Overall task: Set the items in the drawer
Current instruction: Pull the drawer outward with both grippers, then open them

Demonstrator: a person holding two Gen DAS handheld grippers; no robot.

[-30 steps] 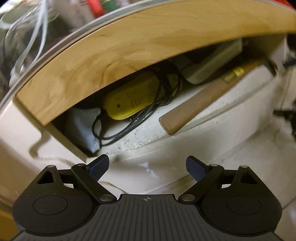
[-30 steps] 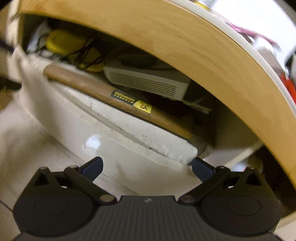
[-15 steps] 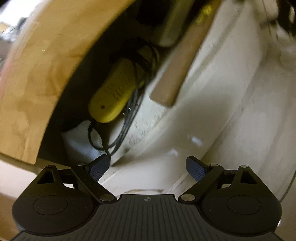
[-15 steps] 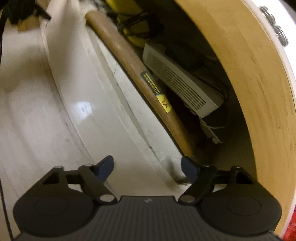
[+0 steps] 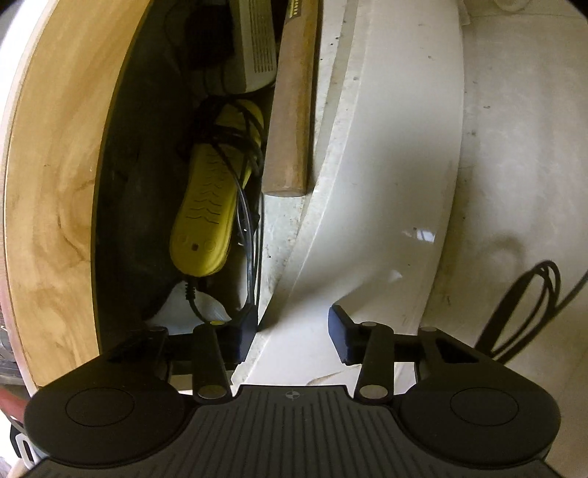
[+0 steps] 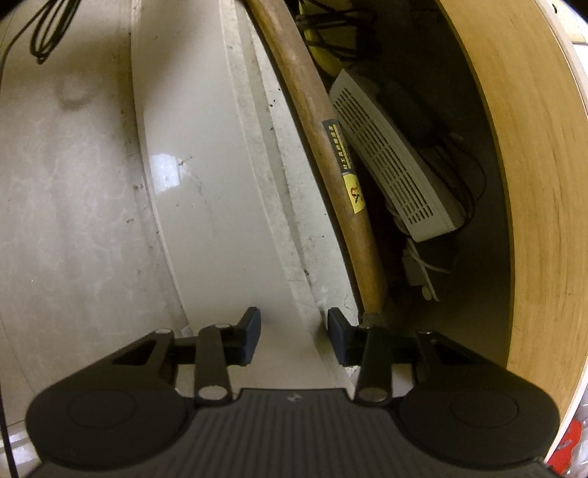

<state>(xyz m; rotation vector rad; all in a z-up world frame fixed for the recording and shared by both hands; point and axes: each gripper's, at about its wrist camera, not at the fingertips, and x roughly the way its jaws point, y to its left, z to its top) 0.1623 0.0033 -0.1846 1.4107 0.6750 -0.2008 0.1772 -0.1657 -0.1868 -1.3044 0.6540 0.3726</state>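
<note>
The open drawer has a glossy white front panel [image 5: 386, 191], also in the right wrist view [image 6: 205, 206]. Inside lie a wooden hammer handle [image 5: 290, 121] [image 6: 330, 147], a yellow device [image 5: 209, 206] wrapped in black cord, and a white vented box [image 6: 397, 169] [image 5: 257, 40]. My left gripper [image 5: 290, 338] straddles the top edge of the drawer front at its left end, jaws partly closed and apart from it. My right gripper [image 6: 294, 338] straddles the same edge at the right end, jaws narrowed around it.
The wooden underside of the tabletop [image 5: 55, 184] [image 6: 536, 184] hangs close over the drawer. A black cable loop [image 5: 522, 305] [image 6: 47, 29] lies on the pale tiled floor [image 5: 514, 147]. A white plug [image 6: 422, 272] sits in the drawer's right end.
Both grippers have rolled about a quarter turn and come down over the drawer front's top edge. Their jaws have narrowed from wide open to partly closed around the panel.
</note>
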